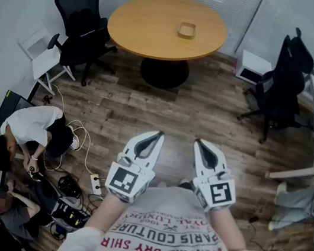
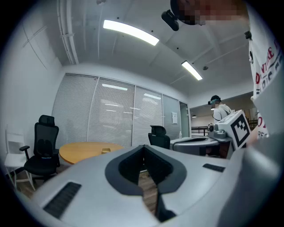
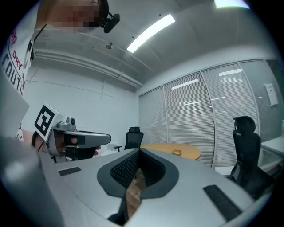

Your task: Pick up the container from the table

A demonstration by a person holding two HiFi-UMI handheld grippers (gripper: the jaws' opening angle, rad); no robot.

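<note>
White shirt (image 1: 166, 241) at bottom centre of the head view, print upside down, dark "ARIS COUTURE", red "VENTURE DRY SHIR" below it, smaller lines too small to read

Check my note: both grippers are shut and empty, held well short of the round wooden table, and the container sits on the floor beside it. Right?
One slip: the container sits on top of the round wooden table, not on the floor, as the head view shows. The left gripper and right gripper are indeed shut, empty and well short of the table.
</note>
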